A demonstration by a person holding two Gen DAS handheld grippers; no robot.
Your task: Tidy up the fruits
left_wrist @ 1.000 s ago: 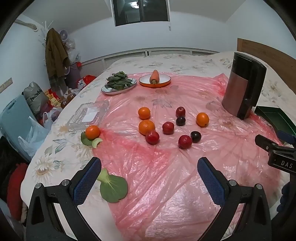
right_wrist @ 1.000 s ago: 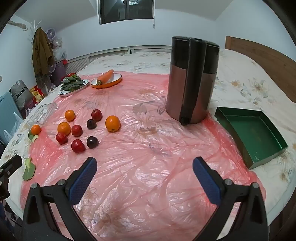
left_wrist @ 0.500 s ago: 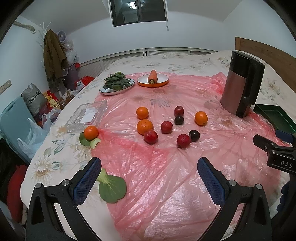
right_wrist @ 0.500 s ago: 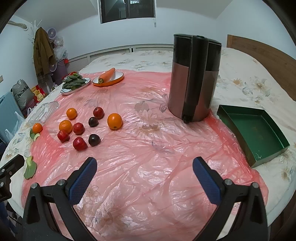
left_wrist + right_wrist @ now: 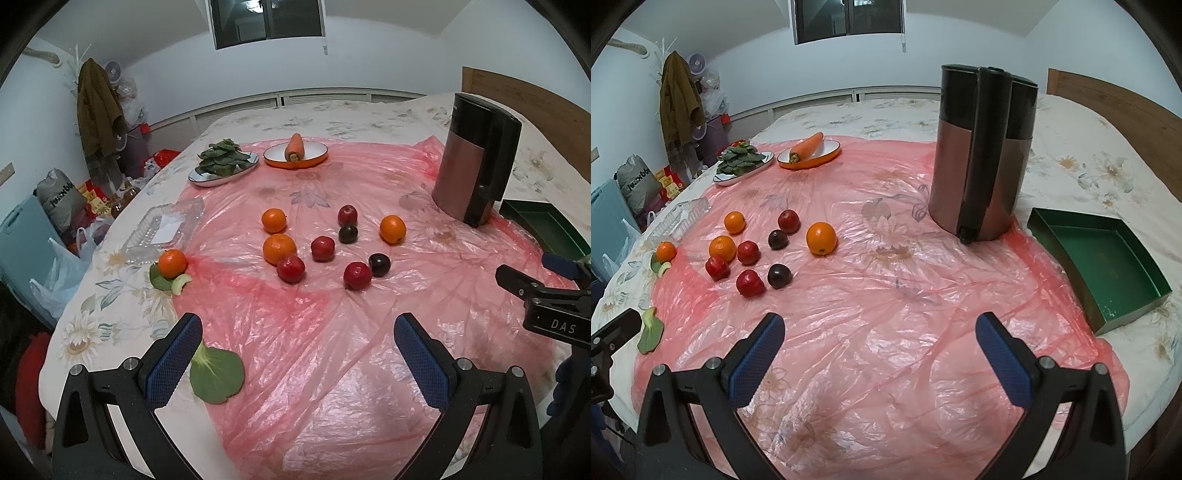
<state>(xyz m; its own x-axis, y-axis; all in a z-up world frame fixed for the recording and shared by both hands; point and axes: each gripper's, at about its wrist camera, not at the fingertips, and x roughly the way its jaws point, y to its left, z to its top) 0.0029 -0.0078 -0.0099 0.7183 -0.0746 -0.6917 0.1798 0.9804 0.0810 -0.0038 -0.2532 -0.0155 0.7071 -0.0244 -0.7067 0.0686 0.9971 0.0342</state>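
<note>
Several loose fruits lie on the pink plastic sheet (image 5: pixel 314 350): oranges (image 5: pixel 279 248) (image 5: pixel 821 238), red apples (image 5: pixel 357 275) (image 5: pixel 750 283) and dark plums (image 5: pixel 379 264) (image 5: pixel 779 276). One more orange (image 5: pixel 172 263) lies off the sheet at the left, on a leaf. An empty green tray (image 5: pixel 1108 266) sits at the right, also seen in the left wrist view (image 5: pixel 543 227). My left gripper (image 5: pixel 297 350) is open and empty, well short of the fruits. My right gripper (image 5: pixel 879 347) is open and empty over bare sheet.
A tall brown and black juicer (image 5: pixel 982 155) stands between fruits and tray. A plate of greens (image 5: pixel 223 162) and an orange plate with a carrot (image 5: pixel 295 151) sit at the back. A clear plastic box (image 5: pixel 166 229) and a loose green leaf (image 5: pixel 218 376) lie at the left.
Both grippers have drifted slightly; the scene shifts a little in both views. Nothing on the table has moved and both grippers stay open.
</note>
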